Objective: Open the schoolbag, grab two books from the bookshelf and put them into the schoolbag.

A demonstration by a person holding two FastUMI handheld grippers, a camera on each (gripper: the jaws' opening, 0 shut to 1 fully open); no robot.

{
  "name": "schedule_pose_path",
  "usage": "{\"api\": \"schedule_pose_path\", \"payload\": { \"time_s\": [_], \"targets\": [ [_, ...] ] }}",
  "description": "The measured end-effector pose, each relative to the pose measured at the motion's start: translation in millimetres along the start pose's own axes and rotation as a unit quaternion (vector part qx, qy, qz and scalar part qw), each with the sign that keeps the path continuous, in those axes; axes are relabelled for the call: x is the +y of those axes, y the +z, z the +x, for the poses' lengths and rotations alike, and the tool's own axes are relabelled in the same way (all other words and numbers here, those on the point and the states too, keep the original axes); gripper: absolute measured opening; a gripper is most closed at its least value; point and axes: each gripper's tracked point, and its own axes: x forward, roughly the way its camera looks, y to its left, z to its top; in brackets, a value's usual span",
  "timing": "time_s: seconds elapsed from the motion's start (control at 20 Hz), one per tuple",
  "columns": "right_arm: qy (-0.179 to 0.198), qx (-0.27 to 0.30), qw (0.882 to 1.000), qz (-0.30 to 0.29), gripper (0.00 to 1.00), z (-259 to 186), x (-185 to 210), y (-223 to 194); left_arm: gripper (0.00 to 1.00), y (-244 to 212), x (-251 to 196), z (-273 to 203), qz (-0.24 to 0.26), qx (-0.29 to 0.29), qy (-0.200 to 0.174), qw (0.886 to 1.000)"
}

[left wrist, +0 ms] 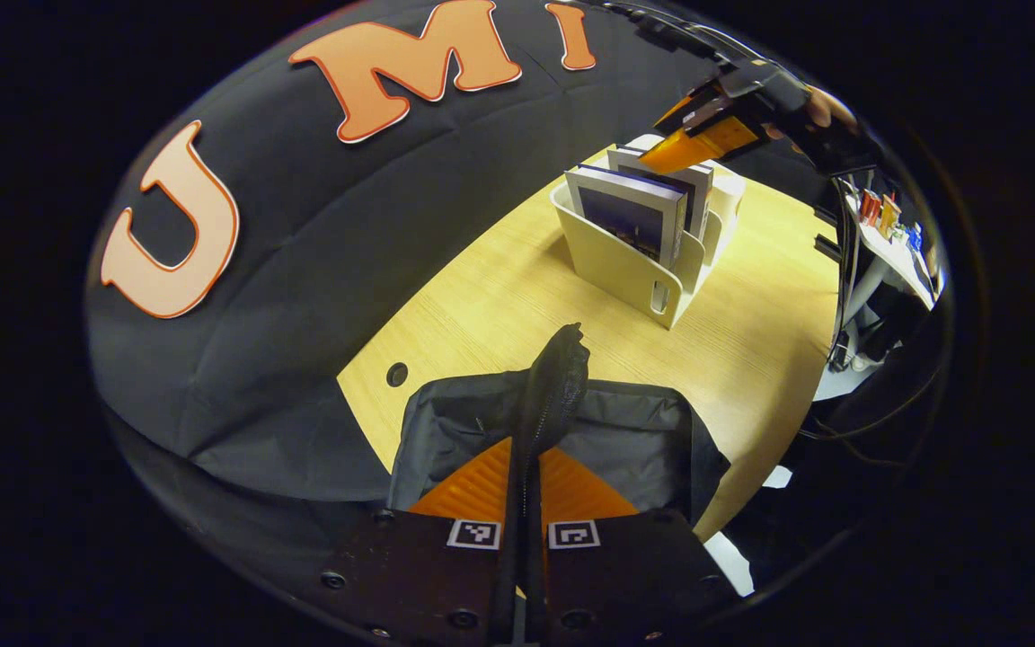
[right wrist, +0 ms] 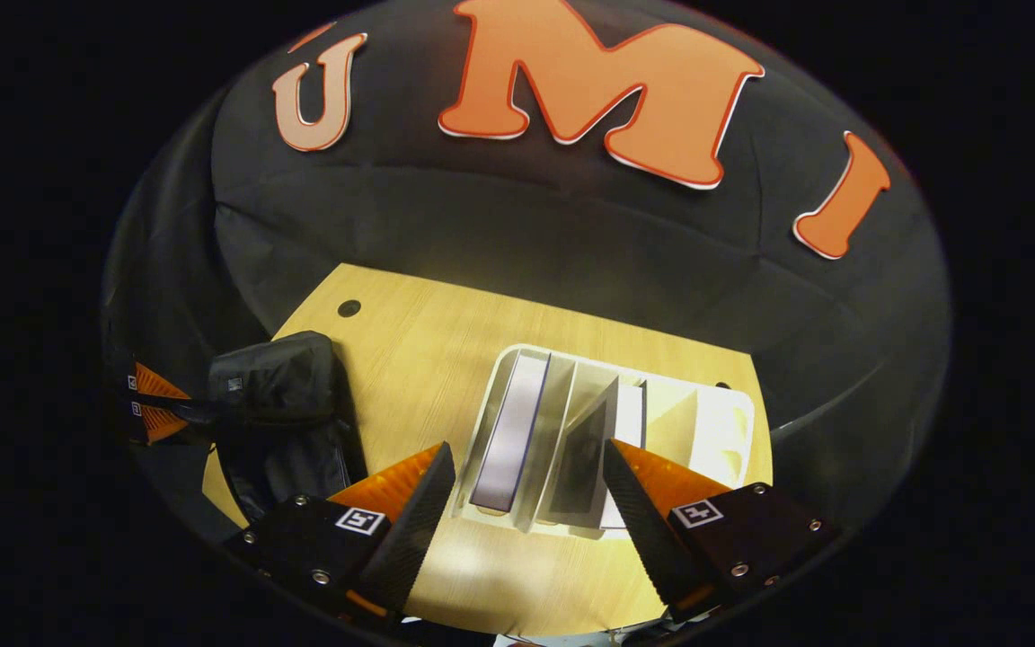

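In the left gripper view, the left gripper [left wrist: 525, 503] sits at the bottom centre with its fingers pressed together on a dark strap or zipped edge of the schoolbag [left wrist: 625, 440], which rises between them; the black bag lies open on the wooden table [left wrist: 499, 305] just beyond. Toward the upper right of that frame stands the cream bookshelf [left wrist: 625, 265] holding upright books [left wrist: 630, 211], with the right gripper [left wrist: 693, 144] above them. In the right gripper view, the right gripper [right wrist: 526, 503] has its fingers spread wide at the bottom, hovering over the bookshelf [right wrist: 724, 422]; two books [right wrist: 510, 431] stand in the compartments between the fingers. The schoolbag [right wrist: 279, 386] lies at centre left.
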Motion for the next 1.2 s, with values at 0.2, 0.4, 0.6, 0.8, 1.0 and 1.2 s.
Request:
{"api": "schedule_pose_path", "payload": {
  "time_s": [0.2, 0.4, 0.6, 0.8, 1.0, 1.2],
  "targets": [
    [0.040, 0.072, 0.995, 0.049, 0.98, 18, 12, 2, 0.05, 1, -2, 4, 0.008, 0.006, -0.015, 1.000],
    [0.040, 0.128, 0.988, 0.077, 0.91, 47, 15, -3, 0.06, -1, -2, 5, 0.005, 0.013, -0.020, 1.000],
    [0.025, 0.163, 0.981, 0.101, 0.75, 73, 9, -6, 0.05, -1, -5, 7, 0.005, 0.019, -0.026, 0.999],
    [0.001, 0.195, 0.975, 0.111, 0.53, 87, 5, -21, 0.06, 3, -6, 11, 0.006, 0.023, -0.029, 0.999],
    [-0.017, 0.209, 0.970, 0.123, 0.37, 86, 3, -26, 0.05, -1, -10, 10, -0.001, 0.024, -0.034, 0.999],
    [-0.017, 0.194, 0.972, 0.130, 0.33, 61, 2, -25, 0.06, -5, -13, 11, -0.004, 0.021, -0.037, 0.999]
  ]
}}
